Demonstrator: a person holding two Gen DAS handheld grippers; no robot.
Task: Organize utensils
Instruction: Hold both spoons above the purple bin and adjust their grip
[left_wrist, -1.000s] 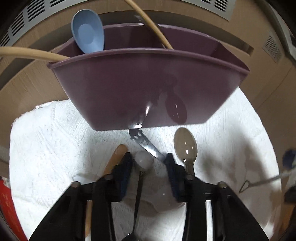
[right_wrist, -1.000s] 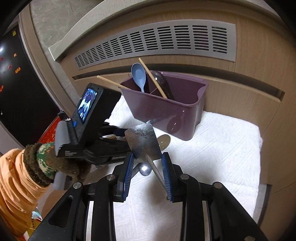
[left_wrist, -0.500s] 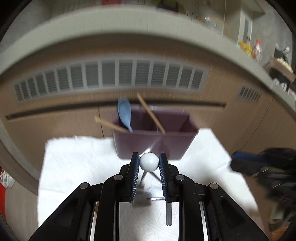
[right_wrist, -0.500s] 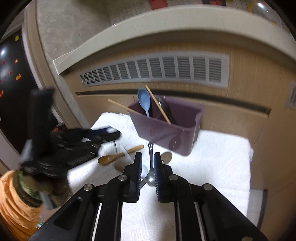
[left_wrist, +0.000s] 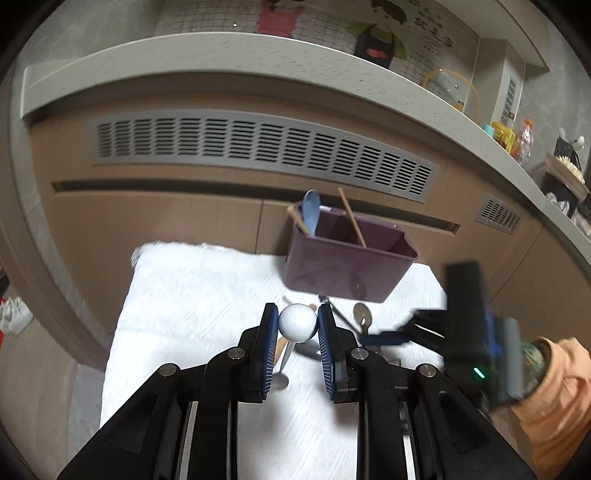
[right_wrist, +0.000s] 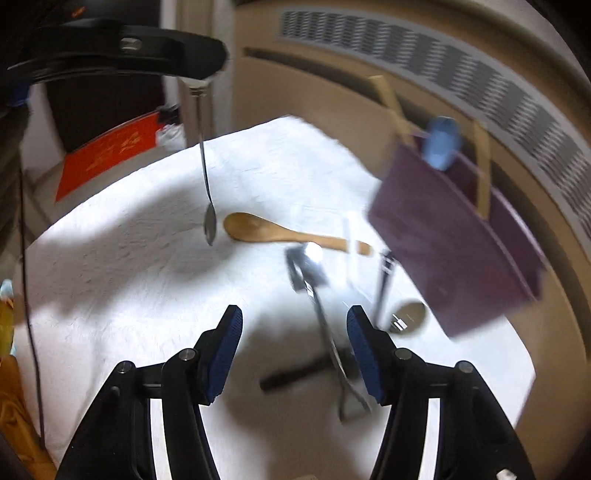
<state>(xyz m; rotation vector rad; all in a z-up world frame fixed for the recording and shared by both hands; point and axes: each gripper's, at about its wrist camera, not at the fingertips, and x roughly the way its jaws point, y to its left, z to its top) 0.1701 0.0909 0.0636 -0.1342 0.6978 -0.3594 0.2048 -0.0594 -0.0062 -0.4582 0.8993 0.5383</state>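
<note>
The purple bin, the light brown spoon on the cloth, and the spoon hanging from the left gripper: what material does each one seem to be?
Purple bin: likely plastic; smooth, glossy walls mirror the utensils lying nearby.
Light brown spoon: looks like wood or bamboo; matte, warm tan.
Hanging spoon: thin shiny metal stem and bowl, with a white ball end, maybe plastic or ceramic, clamped by the left gripper.

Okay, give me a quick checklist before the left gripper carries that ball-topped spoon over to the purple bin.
1. Left gripper clamped on the spoon's white ball: ok.
2. Spoon hangs clear above the white towel: ok.
3. Purple bin upright with open space inside: ok.
4. Right gripper out of the path: cannot tell; its jaws are opening, gripping nothing.
5. Wooden spoon still lying on the towel: ok.
</note>
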